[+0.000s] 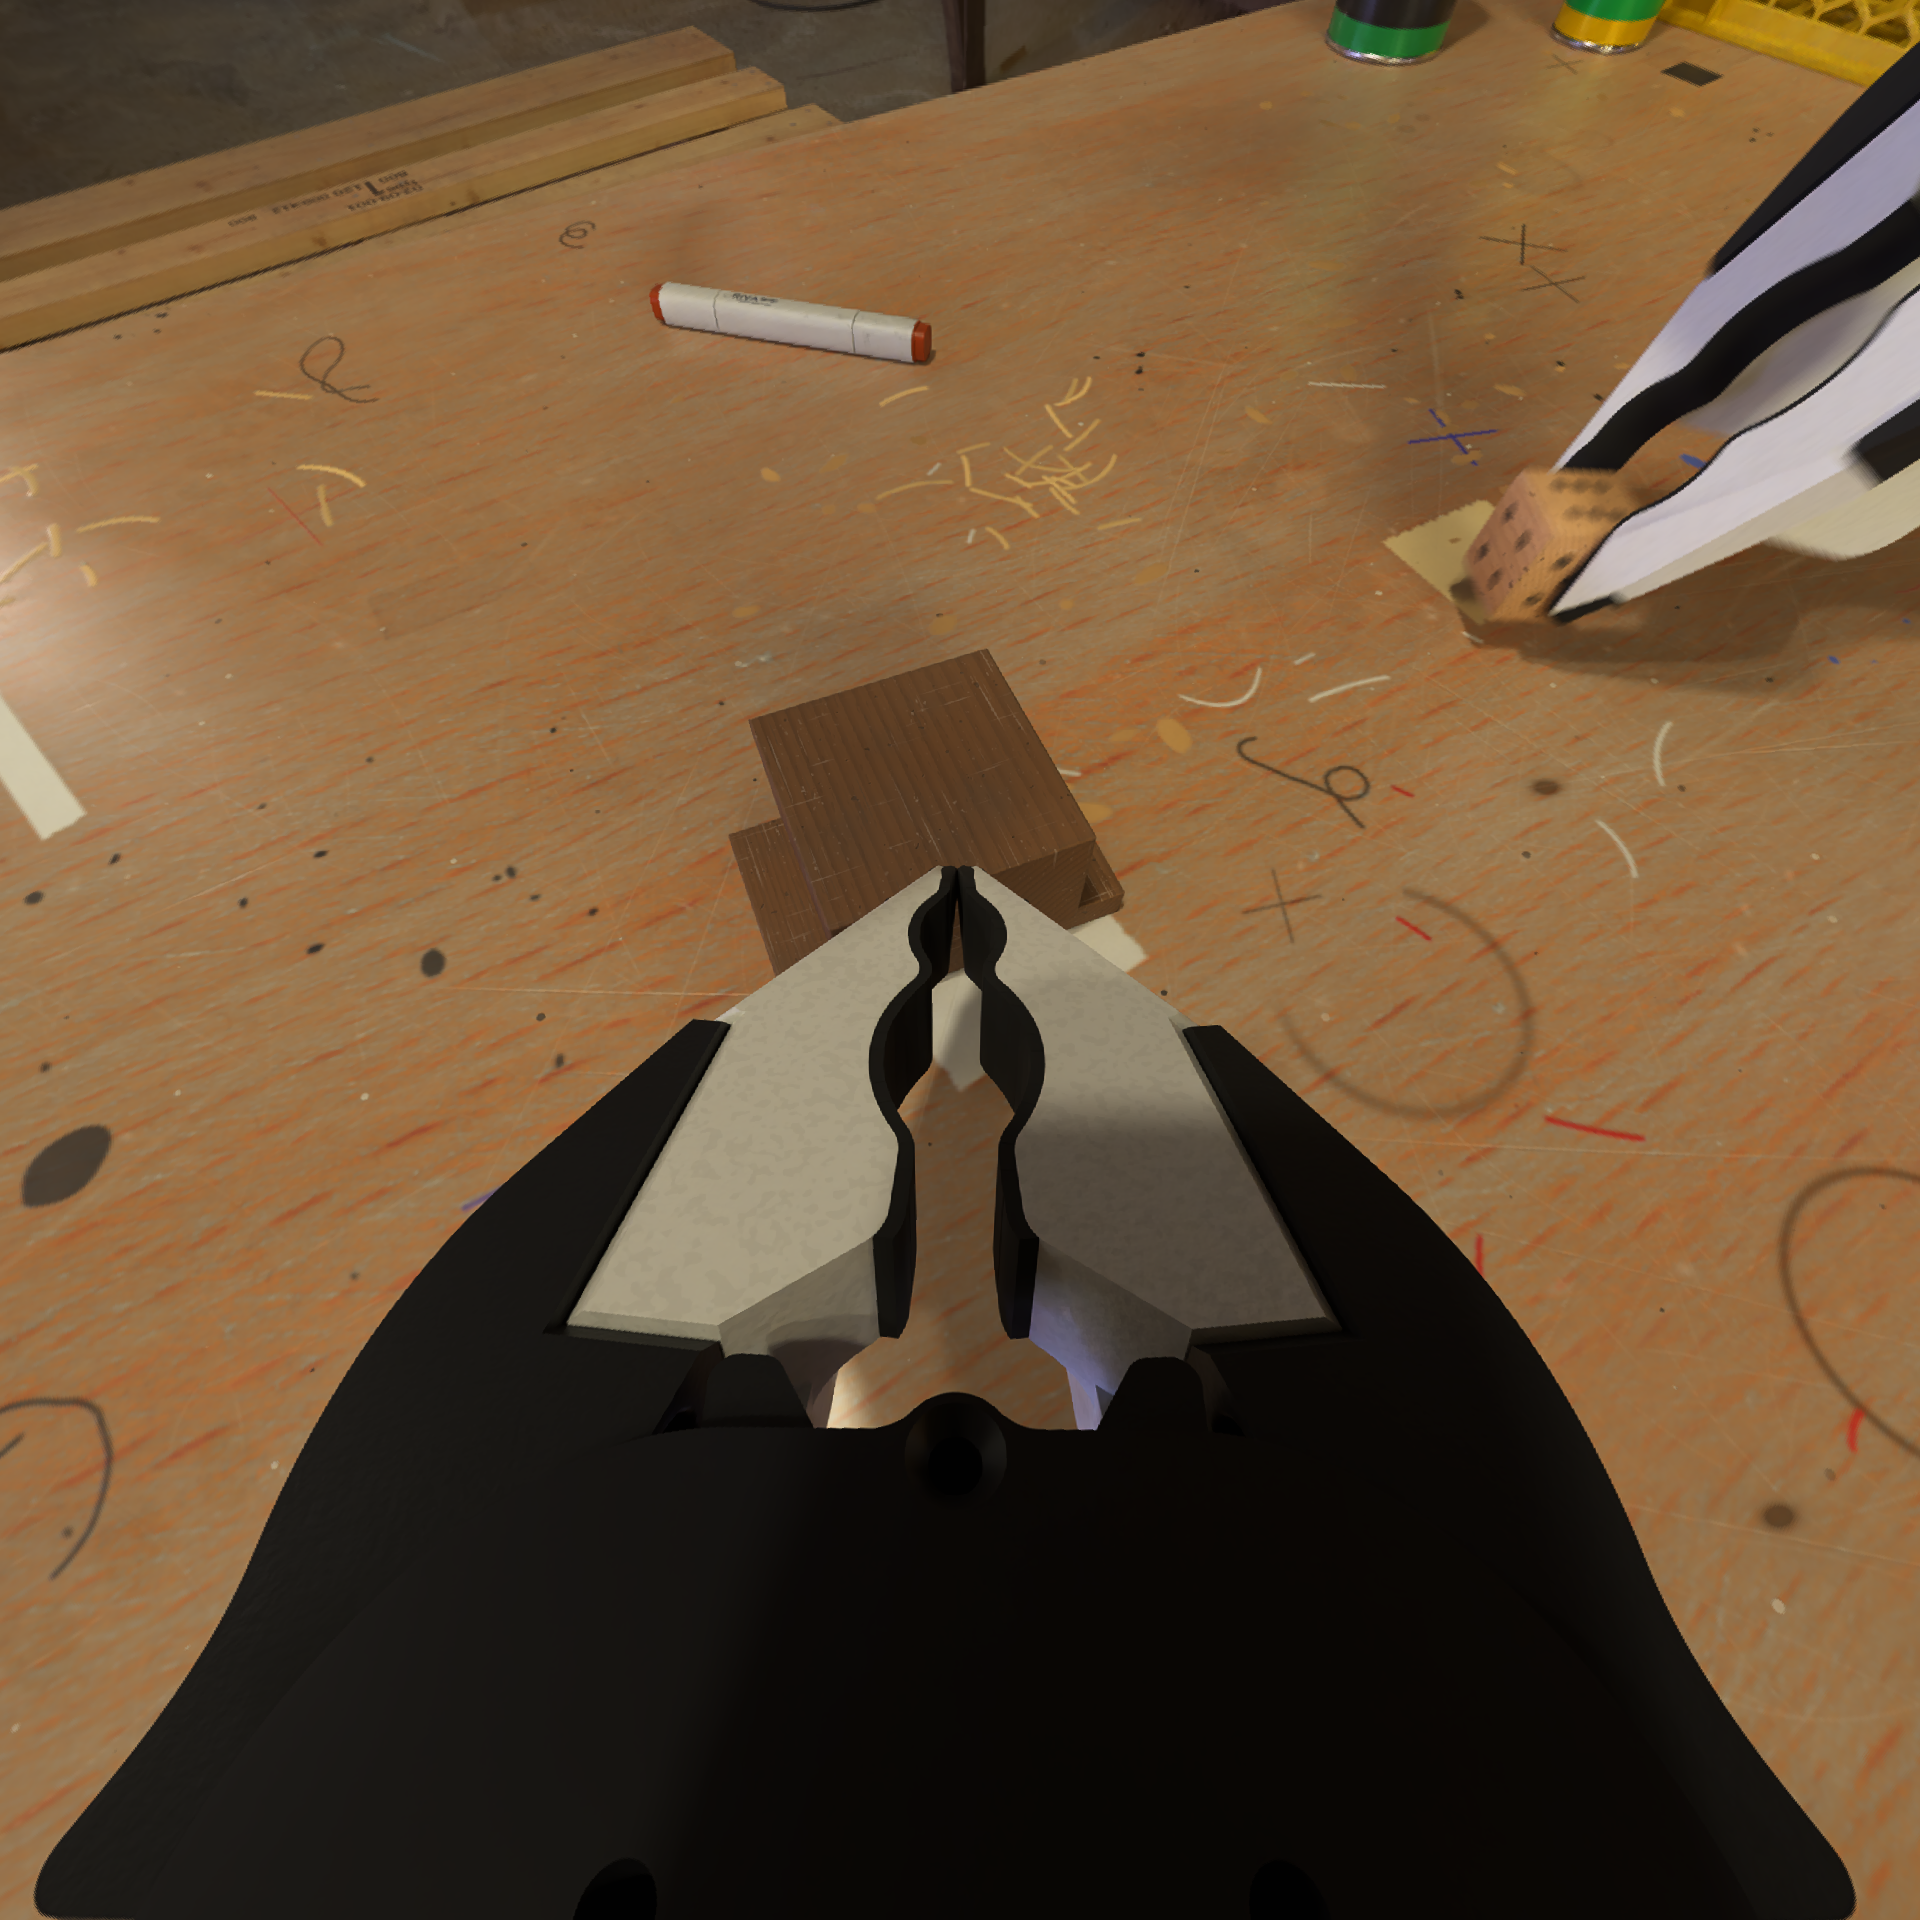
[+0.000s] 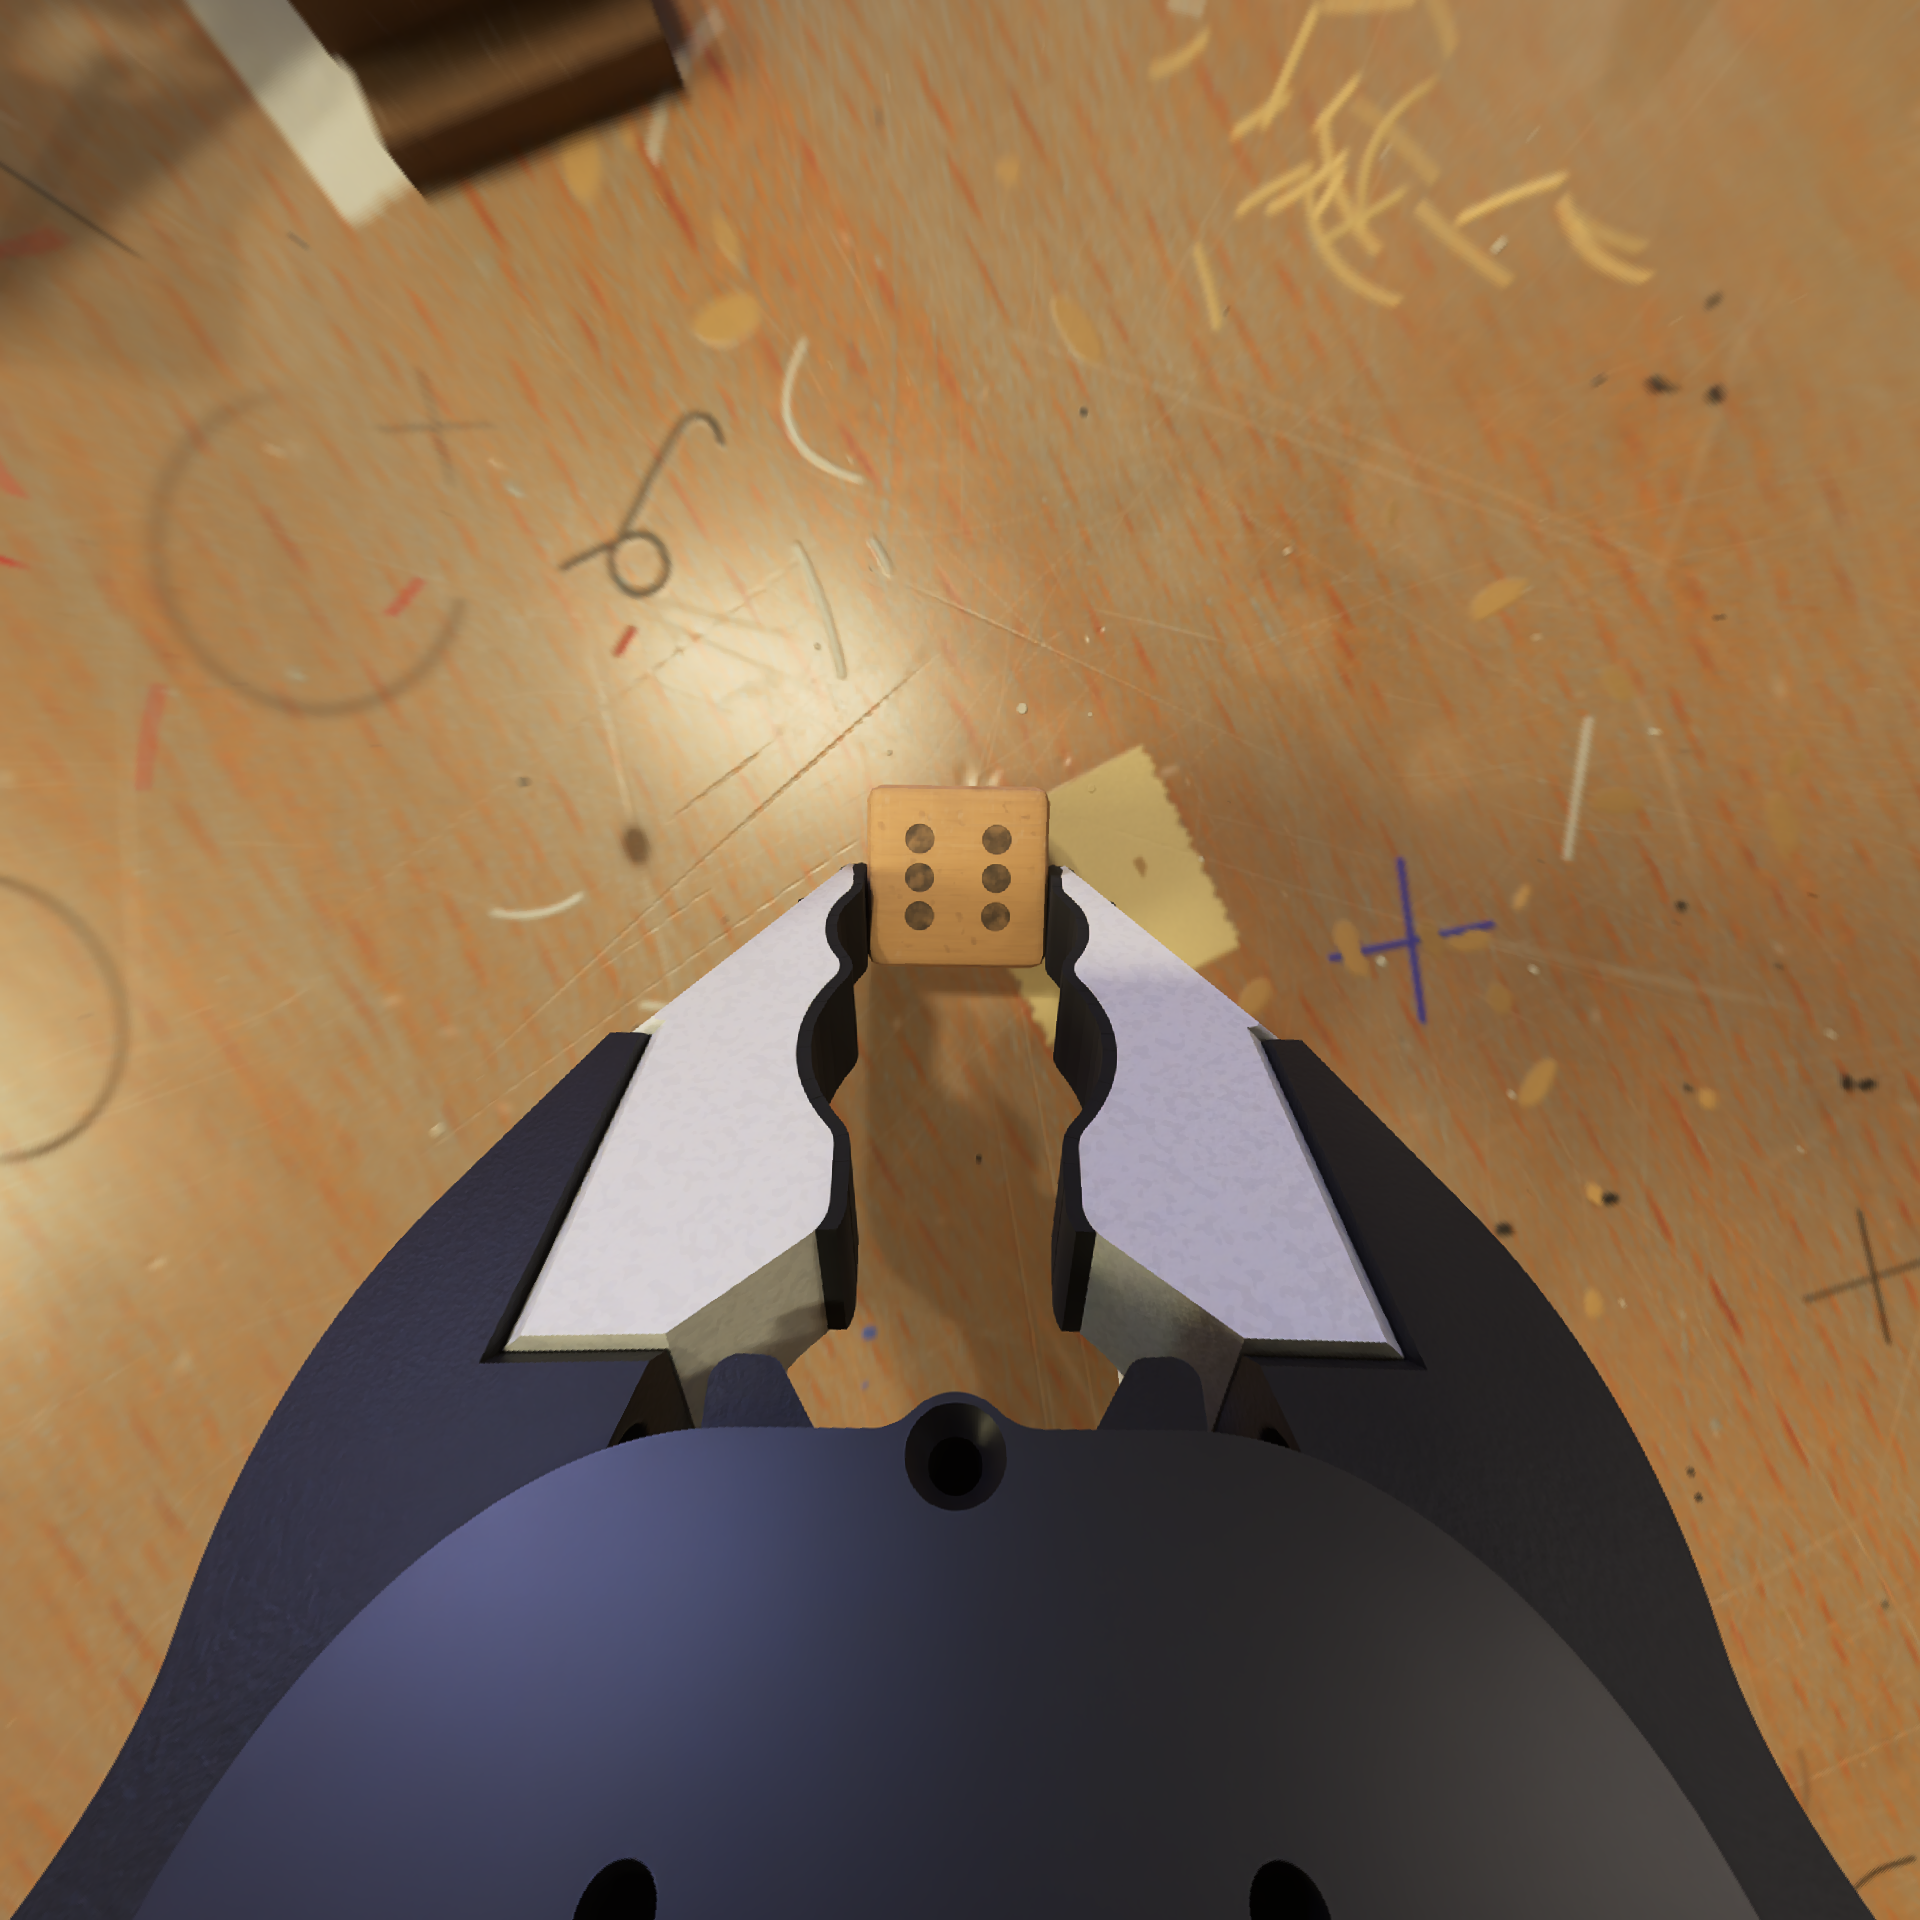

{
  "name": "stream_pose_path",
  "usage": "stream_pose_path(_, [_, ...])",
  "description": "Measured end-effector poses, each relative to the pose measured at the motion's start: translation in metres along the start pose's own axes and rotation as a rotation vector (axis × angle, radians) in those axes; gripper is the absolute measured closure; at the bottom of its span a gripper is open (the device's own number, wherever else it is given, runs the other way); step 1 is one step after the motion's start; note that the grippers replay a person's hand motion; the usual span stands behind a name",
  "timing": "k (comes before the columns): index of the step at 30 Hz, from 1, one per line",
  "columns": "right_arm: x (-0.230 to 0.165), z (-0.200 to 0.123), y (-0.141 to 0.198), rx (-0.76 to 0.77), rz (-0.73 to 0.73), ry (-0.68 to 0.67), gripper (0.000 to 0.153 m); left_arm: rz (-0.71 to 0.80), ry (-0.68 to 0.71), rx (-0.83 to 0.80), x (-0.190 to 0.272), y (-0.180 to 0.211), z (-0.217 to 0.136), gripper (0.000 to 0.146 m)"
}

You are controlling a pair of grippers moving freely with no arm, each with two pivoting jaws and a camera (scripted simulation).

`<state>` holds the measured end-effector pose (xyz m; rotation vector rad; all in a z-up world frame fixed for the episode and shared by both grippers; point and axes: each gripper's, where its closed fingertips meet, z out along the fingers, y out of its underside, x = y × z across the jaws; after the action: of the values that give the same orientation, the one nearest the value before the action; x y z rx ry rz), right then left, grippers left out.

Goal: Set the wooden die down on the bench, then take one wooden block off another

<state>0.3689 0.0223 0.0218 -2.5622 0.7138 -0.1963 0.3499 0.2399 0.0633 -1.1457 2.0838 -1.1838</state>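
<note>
A pale wooden die with six dots facing the camera sits between the fingertips of my right gripper, which is shut on it. In the left wrist view the die and the right gripper are at the far right, low over the bench; I cannot tell if the die touches it. A dark brown wooden block lies on a second brown block at the middle. My left gripper is shut and empty, with its tips at the near edge of the top block.
A white marker with red ends lies far behind the blocks. Lumber planks lie at the far left edge. Two cans and a yellow crate stand at the far right. A tan paper patch lies beside the die.
</note>
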Motion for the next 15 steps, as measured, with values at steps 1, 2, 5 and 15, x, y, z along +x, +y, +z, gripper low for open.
stream_pose_path(1, [-0.001,-0.011,-0.002,0.037,0.006,-0.006,0.119,0.004,-0.003,0.001,0.000,0.000,-0.001,0.146])
stream_pose_path(2, [0.001,-0.027,-0.004,0.075,0.006,0.002,0.119,0.006,-0.006,0.003,0.000,-0.001,-0.001,0.146])
stream_pose_path(5, [0.029,-0.100,-0.008,0.238,0.053,0.084,0.119,0.003,-0.008,0.009,-0.001,-0.002,-0.002,0.146])
stream_pose_path(15, [0.234,-0.174,0.125,0.113,0.418,0.364,0.119,0.018,0.000,-0.012,0.003,0.001,0.003,0.146])
